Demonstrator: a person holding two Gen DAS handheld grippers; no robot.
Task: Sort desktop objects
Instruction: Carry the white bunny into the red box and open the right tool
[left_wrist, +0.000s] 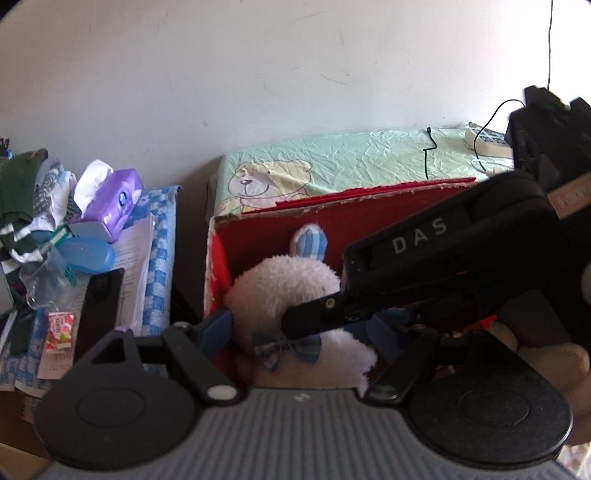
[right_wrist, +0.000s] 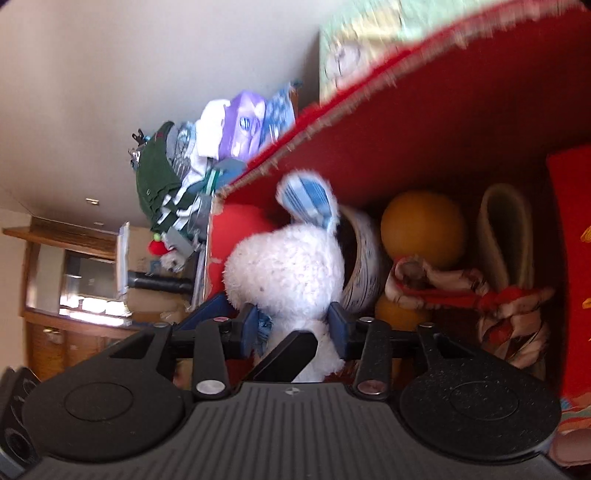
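A white plush bunny with a blue checked ear and bow tie sits upright at the left end of a red cardboard box. My left gripper stands open, its blue pads wide on either side of the bunny's neck. The right gripper's black housing marked DAS reaches in from the right and crosses in front of the bunny. In the right wrist view, my right gripper is shut on the bunny just below its head, inside the red box.
The box also holds an orange ball, a patterned bowl and a red-and-white cloth. To the left lie a purple tissue pack, a blue case, a black phone, papers and piled clothes. A bear-print cloth lies behind.
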